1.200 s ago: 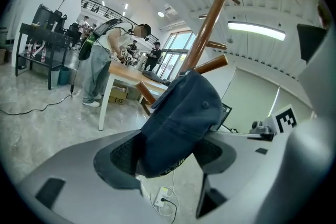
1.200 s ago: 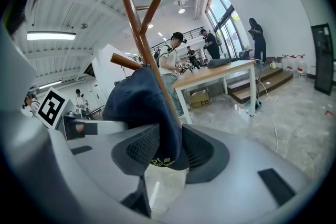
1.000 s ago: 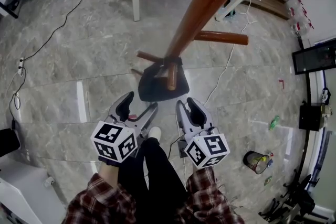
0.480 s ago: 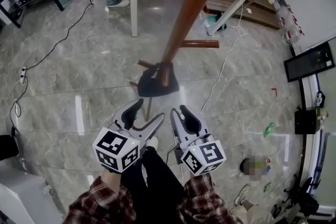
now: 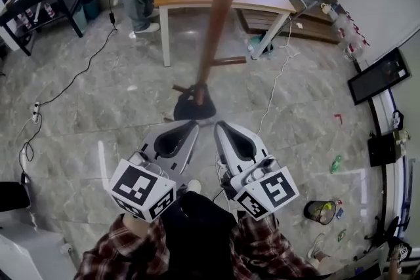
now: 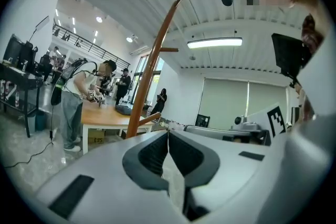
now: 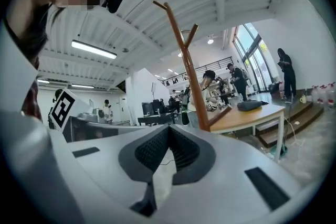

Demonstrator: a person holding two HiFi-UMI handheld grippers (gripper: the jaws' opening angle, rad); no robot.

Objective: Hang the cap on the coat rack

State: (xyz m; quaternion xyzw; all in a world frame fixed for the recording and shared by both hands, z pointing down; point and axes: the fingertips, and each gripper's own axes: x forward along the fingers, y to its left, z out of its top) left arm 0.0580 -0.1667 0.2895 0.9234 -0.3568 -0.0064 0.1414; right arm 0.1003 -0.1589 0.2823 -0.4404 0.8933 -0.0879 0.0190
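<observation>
The left gripper [image 5: 192, 126] and right gripper [image 5: 218, 126] are both closing down to clenched, each pair of jaws meeting on nothing, side by side near the foot of the coat rack [image 5: 218, 23]. Neither grips the cap. A dark shape [image 5: 195, 108] on the floor [image 5: 98, 95] at the rack's base may be it, but the head view is too coarse to say.

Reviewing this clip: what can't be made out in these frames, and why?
- Dark thing on the table: too small in every view to tell whether it is the cap.
- Rack top: cut off by the head view's upper edge.
- Bin contents: too small in the head view.
</observation>
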